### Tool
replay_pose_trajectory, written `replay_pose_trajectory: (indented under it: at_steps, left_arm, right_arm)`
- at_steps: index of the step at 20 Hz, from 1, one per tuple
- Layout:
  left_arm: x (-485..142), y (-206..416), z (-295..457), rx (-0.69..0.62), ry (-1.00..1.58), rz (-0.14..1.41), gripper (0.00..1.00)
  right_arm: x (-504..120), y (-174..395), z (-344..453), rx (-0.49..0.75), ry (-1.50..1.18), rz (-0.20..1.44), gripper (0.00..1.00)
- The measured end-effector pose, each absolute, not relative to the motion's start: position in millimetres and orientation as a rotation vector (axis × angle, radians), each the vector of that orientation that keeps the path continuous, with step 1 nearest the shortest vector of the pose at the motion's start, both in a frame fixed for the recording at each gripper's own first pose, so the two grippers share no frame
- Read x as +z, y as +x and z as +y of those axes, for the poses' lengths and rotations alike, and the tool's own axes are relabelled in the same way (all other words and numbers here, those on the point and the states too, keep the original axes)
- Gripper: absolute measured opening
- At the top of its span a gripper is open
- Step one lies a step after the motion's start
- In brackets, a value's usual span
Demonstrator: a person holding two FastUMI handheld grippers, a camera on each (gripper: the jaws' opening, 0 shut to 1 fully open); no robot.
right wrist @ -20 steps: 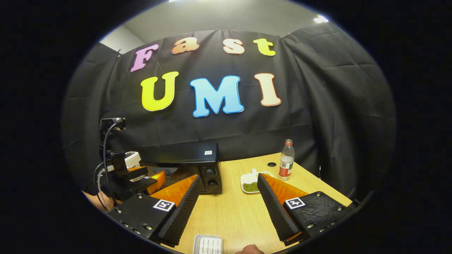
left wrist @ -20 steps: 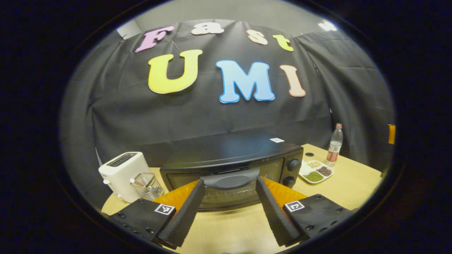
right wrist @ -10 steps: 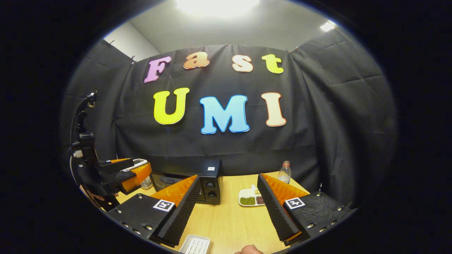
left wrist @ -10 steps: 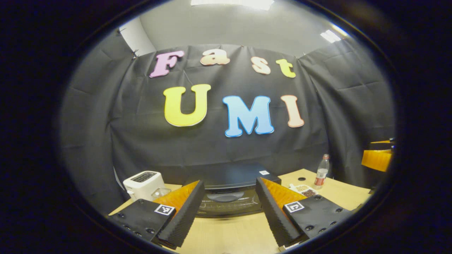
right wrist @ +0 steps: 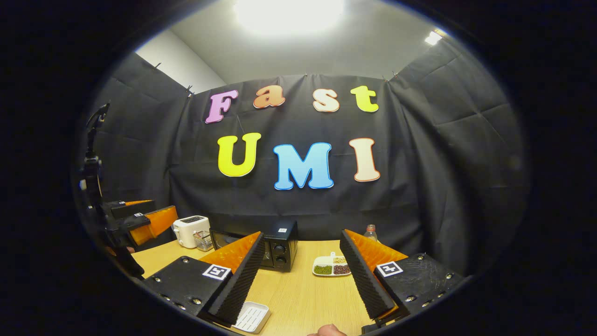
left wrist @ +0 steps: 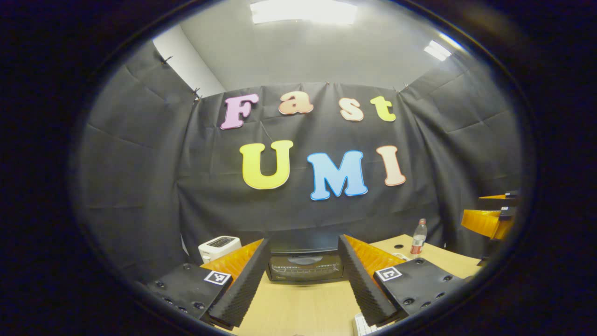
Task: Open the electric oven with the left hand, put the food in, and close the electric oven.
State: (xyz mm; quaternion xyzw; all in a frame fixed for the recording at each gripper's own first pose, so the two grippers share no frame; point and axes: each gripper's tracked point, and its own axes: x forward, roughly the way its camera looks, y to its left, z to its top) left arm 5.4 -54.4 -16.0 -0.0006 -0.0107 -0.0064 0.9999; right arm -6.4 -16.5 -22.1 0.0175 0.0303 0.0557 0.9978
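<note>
left hand-held gripper point(left wrist: 302, 280) fingers apart, level, facing closed oven point(left wrist: 305, 268); right hand-held gripper point(right wrist: 298, 275) apart, empty.

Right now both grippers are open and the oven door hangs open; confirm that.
Wrong on the door: in the left gripper view the oven is closed. The left gripper and right gripper are indeed open.

My left gripper view looks straight at the electric oven point(left wrist: 305, 267) from some way back; my right gripper view faces it point(right wrist: 273, 245) obliquely from its right. Both share the toaster point(left wrist: 219, 246) and, I think, the bottle point(left wrist: 419, 237).
</note>
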Motion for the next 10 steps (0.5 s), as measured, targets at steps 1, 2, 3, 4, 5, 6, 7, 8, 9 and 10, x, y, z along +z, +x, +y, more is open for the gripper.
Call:
replay_pose_trajectory:
  at_steps: [1,2,3,4,5,6,7,8,9,10]
  left_arm:
    - [-14.5,-3.2,-52.3,-0.01,0.004,-0.026,1.0]
    - [-12.3,-12.2,-47.9,-0.002,0.005,-0.025,1.0]
    - [-13.2,-20.3,-45.0,0.002,0.0,-0.018,1.0]
    - [-13.2,-29.8,-40.3,0.008,-0.01,-0.015,1.0]
    - [-13.4,-37.8,-36.5,0.012,-0.022,-0.015,0.97]
    - [-13.7,-44.2,-31.6,0.018,-0.028,-0.018,0.93]
    - [-15.5,-48.5,-24.6,0.026,-0.029,-0.014,0.9]
    - [-17.2,-52.8,-19.9,0.03,-0.028,-0.01,1.0]
    - [-17.8,-55.3,-15.5,0.034,-0.029,-0.009,1.0]
    - [-17.8,-56.8,-12.2,0.035,-0.031,-0.01,0.95]
  right_arm:
    - [-20.5,-10.4,-18.2,0.109,0.027,0.051,0.98]
    - [-17.6,-14.2,-17.9,0.106,0.024,0.041,0.98]
    - [-15.1,-18.9,-16.3,0.106,0.025,0.032,0.98]
    - [-12.5,-22.5,-13.6,0.105,0.026,0.023,1.0]
    - [-3.7,-19.8,-9.6,0.101,0.025,0.016,0.98]
    - [-0.9,-22.6,-8.1,0.097,0.026,0.009,0.98]
    - [2.0,-25.8,-5.3,0.097,0.03,0.0,0.98]
    - [5.1,-28.1,-0.9,0.1,0.031,-0.012,0.98]
    - [9.5,-29.2,3.9,0.1,0.029,-0.023,0.98]
    - [10.5,-29.7,7.2,0.098,0.027,-0.029,0.98]
